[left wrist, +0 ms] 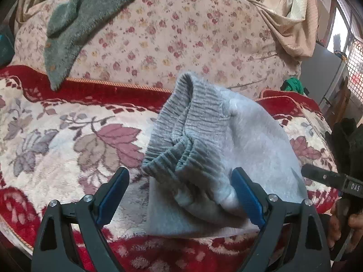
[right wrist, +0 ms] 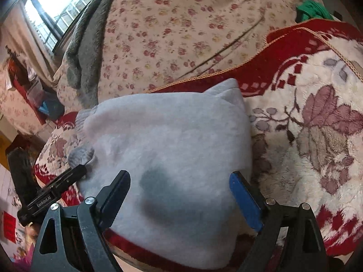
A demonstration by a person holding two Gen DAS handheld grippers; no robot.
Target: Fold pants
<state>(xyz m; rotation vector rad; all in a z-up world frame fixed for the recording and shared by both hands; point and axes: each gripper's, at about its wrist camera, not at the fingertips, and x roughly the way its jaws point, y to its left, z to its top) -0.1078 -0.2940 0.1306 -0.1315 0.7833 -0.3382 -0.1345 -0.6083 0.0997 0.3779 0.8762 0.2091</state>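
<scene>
The light grey fleece pants lie folded into a compact bundle on the red and cream floral blanket. Their ribbed grey waistband faces the left wrist view. My left gripper is open, its blue pads on either side of the bundle's near end, holding nothing. My right gripper is open over the other side of the pants, empty. The right gripper's finger tip shows in the left view, and the left gripper's tip shows in the right view, by the bundle's edge.
A pink floral quilt is heaped behind the pants, with a dark grey fuzzy blanket draped on it. A green item sits at the quilt's far right. A beige curtain and window are beyond. The bed's front edge is just below the grippers.
</scene>
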